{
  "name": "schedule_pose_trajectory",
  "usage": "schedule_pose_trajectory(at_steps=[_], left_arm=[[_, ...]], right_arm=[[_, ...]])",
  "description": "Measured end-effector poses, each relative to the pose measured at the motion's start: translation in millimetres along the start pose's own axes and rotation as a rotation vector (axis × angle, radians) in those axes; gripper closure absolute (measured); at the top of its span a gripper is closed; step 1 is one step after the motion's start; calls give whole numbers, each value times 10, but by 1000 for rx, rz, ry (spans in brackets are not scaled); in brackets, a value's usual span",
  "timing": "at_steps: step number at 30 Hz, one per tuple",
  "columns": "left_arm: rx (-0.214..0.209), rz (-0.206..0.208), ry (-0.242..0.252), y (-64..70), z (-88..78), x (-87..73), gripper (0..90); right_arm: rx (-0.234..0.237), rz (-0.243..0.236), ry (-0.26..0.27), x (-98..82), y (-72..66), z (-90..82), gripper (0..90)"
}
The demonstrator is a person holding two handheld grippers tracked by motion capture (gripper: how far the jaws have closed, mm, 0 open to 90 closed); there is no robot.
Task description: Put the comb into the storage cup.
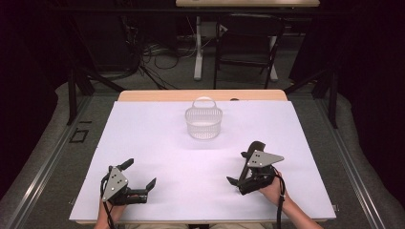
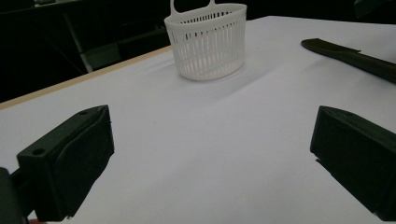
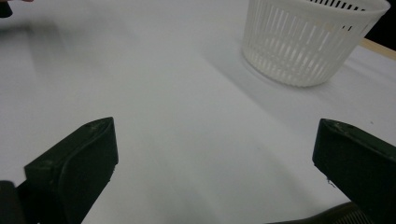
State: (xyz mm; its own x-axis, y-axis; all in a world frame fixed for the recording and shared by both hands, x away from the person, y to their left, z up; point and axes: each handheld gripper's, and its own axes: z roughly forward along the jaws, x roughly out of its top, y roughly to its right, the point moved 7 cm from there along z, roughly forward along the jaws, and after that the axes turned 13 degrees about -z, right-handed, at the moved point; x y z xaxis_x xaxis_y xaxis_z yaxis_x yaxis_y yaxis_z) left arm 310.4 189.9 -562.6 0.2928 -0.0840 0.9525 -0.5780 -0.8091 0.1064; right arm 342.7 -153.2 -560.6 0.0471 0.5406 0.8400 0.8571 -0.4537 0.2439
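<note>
Both grippers low at the tabletop's near edge, left gripper and right gripper spread wide and holding nothing; white basket upright toward the far edge, untouched, so work looks not yet begun.

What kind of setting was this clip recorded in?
Probably a lab or recording studio, not a home. The table is covered with a plain white sheet and holds a single white basket; cables run loose over the floor behind it, and dark curtains close off the sides.
</note>
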Motion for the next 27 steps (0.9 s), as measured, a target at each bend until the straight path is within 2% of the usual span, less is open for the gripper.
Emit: schedule_pose_trajectory(at_steps=[6, 11, 13, 14, 15, 17, 18, 19, 20, 21, 22, 26, 27], left_arm=[[0, -4, 0, -6, 2, -2, 0], [-5, -3, -1, 2, 3, -3, 0], [-5, -4, -1, -1, 3, -4, 0], [-5, -4, -2, -3, 3, -4, 0], [-5, -4, -2, -3, 3, -4, 0], [-4, -4, -2, -7, 1, -5, 0], [-4, -4, -3, -10, 0, -5, 0], [-3, -5, -4, -11, -1, -6, 0], [-5, -4, -5, -13, -4, -7, 0], [-5, -4, -5, -13, -4, -7, 0], [-4, -5, -5, -11, -4, -6, 0], [-7, 4, -7, 0, -1, -6, 0], [-6, 5, -8, 3, -1, -7, 0]], right_arm=[[27, 10, -17, 5, -14, 69, 2], [41, 12, -20, 15, -40, 78, 160], [46, 13, -29, 8, -48, 82, 183], [45, 15, -35, 1, -48, 87, 234], [45, 15, -35, 1, -48, 87, 234], [60, 13, -45, -15, -55, 97, 313], [55, 15, -65, -36, -53, 110, 430], [55, 15, -65, -36, -53, 110, 430], [66, 13, -84, -58, -59, 110, 535], [66, 5, -92, -69, -59, 110, 578], [66, 5, -92, -69, -59, 110, 578], [75, -12, -126, -105, -73, 91, 782], [72, -22, -144, -124, -83, 80, 864]])
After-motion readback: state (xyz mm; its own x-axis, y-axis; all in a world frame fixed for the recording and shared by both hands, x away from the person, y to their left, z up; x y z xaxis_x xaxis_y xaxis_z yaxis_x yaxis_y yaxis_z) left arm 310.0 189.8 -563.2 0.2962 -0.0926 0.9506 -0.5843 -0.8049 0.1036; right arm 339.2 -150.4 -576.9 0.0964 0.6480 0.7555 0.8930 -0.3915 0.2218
